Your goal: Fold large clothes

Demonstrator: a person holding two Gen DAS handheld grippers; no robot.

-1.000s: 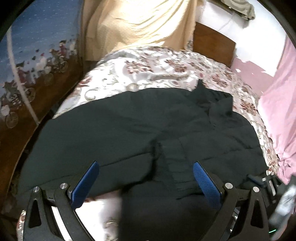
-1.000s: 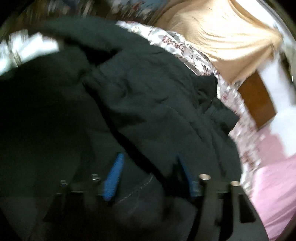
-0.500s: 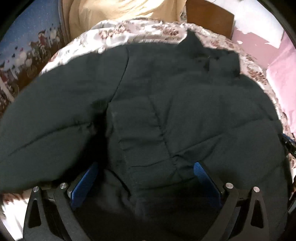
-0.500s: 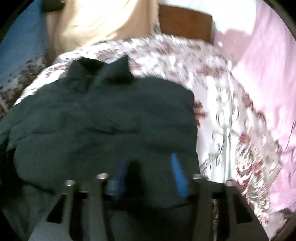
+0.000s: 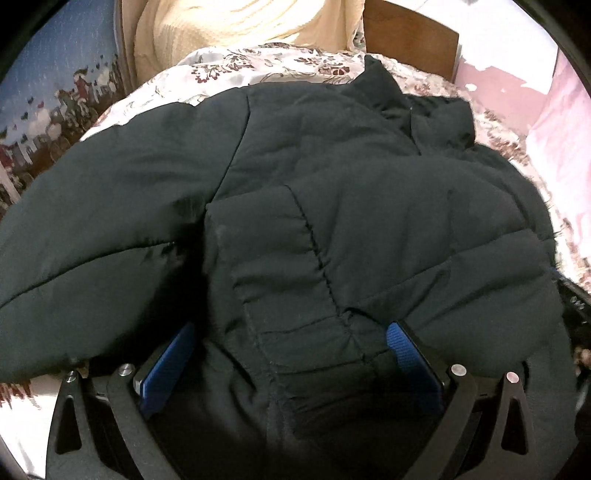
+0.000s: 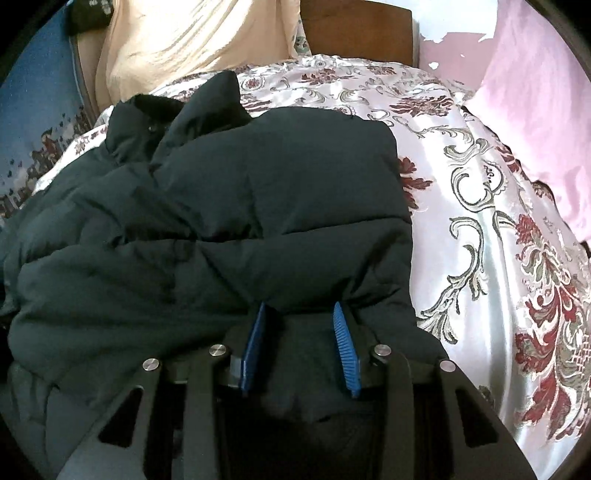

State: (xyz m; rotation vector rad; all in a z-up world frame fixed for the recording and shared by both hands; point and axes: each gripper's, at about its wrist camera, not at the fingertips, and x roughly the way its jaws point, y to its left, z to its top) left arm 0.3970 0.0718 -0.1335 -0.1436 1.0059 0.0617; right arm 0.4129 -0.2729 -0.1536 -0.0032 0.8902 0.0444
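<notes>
A: Biggest first: bed (image 6: 480, 206) under a floral satin cover, filling the right wrist view from 12 round to 5 o'clock.

B: Agreed. Same cover (image 5: 258, 70) peeking out at 11 to 12 o'clock in the left wrist view. Next down in size?

A: Black padded jacket (image 5: 332, 206), spread over the bed, covering nearly the whole left wrist view. In the right wrist view, jacket (image 6: 221, 206) bulked up from centre out to 9 o'clock, collar (image 6: 192, 107) standing at 11 o'clock.

B: Folded or flat?

A: Doubled over along its near edge, upper layer puffed on top of a lower one. Sleeve (image 5: 92, 221) stretching out toward 9 o'clock in the left wrist view.

B: Behind the bed?

A: Cream cloth (image 6: 184, 40) draped at 11 to 12 o'clock, wooden headboard (image 6: 358, 29) at 12, pink fabric (image 6: 535, 92) at 1 to 2.

B: Now the tools.

A: Left gripper (image 5: 288, 354) at 6 o'clock, jaws spread wide, a thick bunch of jacket lying between the blue pads (image 5: 166, 365). Pinching or merely straddling: cannot tell for sure, though both pads look to be touching fabric.

B: And the other?

A: Right gripper (image 6: 300, 343) at 6 o'clock, jaws narrower but still parted, jacket edge draped over the tips, dark fabric filling the gap between the pads (image 6: 345, 350). Gripping the hem, by the look of it.
</notes>
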